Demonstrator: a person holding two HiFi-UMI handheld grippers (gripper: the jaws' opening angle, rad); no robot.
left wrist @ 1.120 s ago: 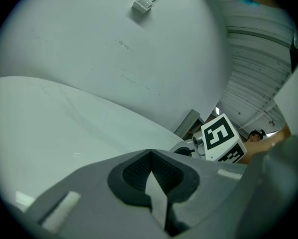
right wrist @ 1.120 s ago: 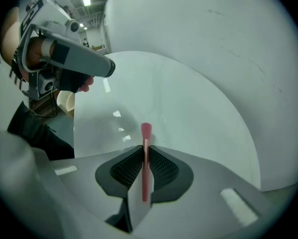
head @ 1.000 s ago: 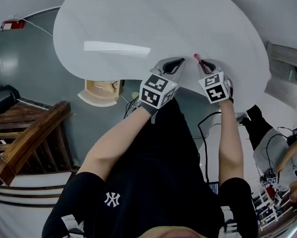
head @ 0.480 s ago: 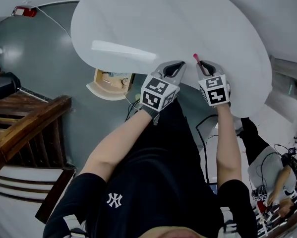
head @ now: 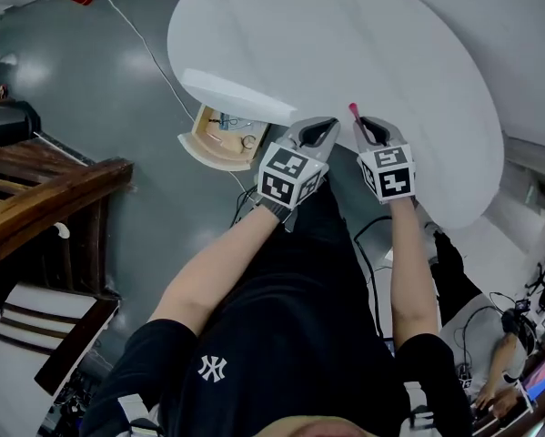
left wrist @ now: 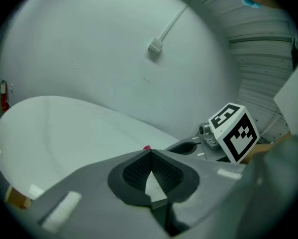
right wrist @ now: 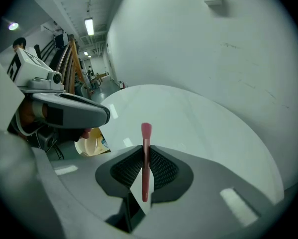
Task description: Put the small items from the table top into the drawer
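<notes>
We've got the right gripper [head: 369, 124] clamped on a slim pink stick [right wrist: 146, 153], whose rounded tip pokes past the jaws above the near edge of the white table [head: 345, 35]. Our left gripper [head: 318, 128] sits just beside it, jaws pinched together on nothing. The drawer [head: 199, 139] stands open under the table's left edge, small bits [head: 247, 141] lying inside.

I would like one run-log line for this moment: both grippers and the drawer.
left gripper: shut, empty | right gripper: shut on pink stick | drawer: open beneath table, small items inside
</notes>
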